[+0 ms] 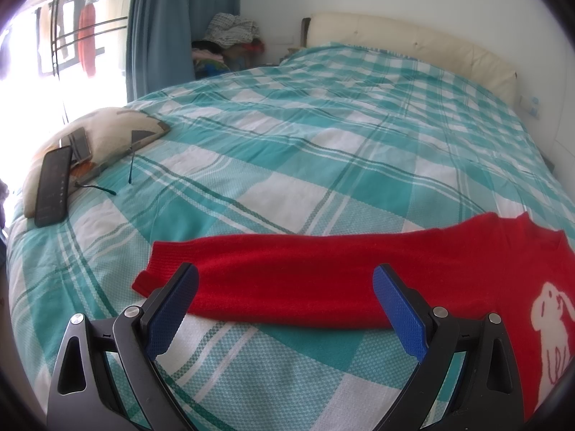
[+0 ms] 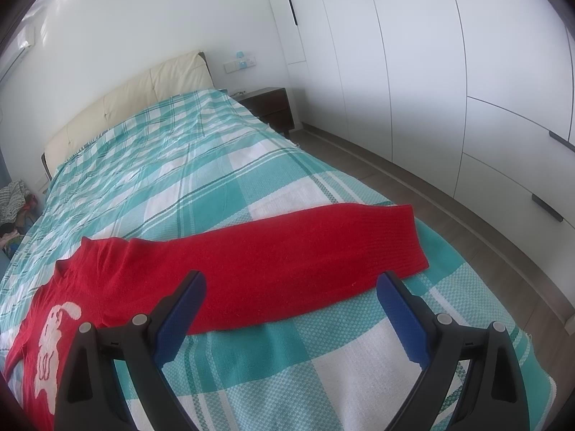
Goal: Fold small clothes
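We are hovering both grippers, left gripper point(image 1: 285, 278) and right gripper point(image 2: 291, 285), fingers spread and empty, over the red sweater's point(image 2: 118, 269) 2 outstretched sleeves, likely readying to pinch each cuff inward.

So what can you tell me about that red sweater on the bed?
The red sweater looks like a soft, fuzzy knit with ribbed cuffs and a white rabbit on the front. It lies flat and unfolded on the checked bedspread, both sleeves stretched straight out sideways. Neither open gripper touches it.
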`<state>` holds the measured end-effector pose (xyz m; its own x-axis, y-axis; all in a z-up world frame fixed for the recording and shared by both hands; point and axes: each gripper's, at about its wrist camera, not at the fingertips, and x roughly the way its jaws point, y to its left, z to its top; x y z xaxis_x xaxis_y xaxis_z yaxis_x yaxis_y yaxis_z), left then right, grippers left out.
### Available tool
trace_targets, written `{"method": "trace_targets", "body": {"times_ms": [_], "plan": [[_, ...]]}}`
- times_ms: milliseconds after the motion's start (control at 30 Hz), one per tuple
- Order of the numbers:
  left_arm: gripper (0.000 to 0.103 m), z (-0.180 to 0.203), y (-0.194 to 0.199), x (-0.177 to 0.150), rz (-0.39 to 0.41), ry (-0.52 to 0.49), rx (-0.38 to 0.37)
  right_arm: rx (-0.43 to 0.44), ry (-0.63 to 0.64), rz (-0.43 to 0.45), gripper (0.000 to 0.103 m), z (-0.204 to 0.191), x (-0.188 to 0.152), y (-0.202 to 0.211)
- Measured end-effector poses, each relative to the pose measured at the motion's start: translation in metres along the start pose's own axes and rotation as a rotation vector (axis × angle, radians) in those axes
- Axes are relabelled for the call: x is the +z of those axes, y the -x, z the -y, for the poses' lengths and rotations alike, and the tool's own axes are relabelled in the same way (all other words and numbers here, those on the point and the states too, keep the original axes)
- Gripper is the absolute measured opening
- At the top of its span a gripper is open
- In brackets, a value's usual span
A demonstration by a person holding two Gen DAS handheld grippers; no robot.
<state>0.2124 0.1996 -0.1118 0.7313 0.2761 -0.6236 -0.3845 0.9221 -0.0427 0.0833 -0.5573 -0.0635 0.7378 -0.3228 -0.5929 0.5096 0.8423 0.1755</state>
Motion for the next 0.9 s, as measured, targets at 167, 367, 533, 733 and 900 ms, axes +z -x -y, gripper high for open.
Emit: {"method": "trace_targets", "body": {"times_ms": [167,367,533,733,900], "plan": [[0.098,-0.0004,0.0003,-0.0001,-0.001,0.0,0.0,0.001,-0.001,-0.001,0.095,0.0009,0.0009,-0.0017],[0.098,-0.0002,0.0002,0.0002,0.0,0.001,-0.001,0.001,-0.001,-0.001,0.095,0.001,0.0011,-0.0018],[0.098,0.0001,-0.0002,0.0009,-0.001,-0.001,-0.001,0.001,-0.001,-0.001,0.095,0.001,0.0011,-0.0019],[0.098,0.0001,-0.0002,0.0012,-0.001,-0.001,0.0,0.005,-0.007,-0.002,0.095,0.0006,-0.0002,-0.0017],[0.098,-0.0004,-0.0003,0.0007,-0.003,0.001,-0.001,0.026,-0.021,-0.011,0.095,0.0031,0.0001,-0.0024]]}}
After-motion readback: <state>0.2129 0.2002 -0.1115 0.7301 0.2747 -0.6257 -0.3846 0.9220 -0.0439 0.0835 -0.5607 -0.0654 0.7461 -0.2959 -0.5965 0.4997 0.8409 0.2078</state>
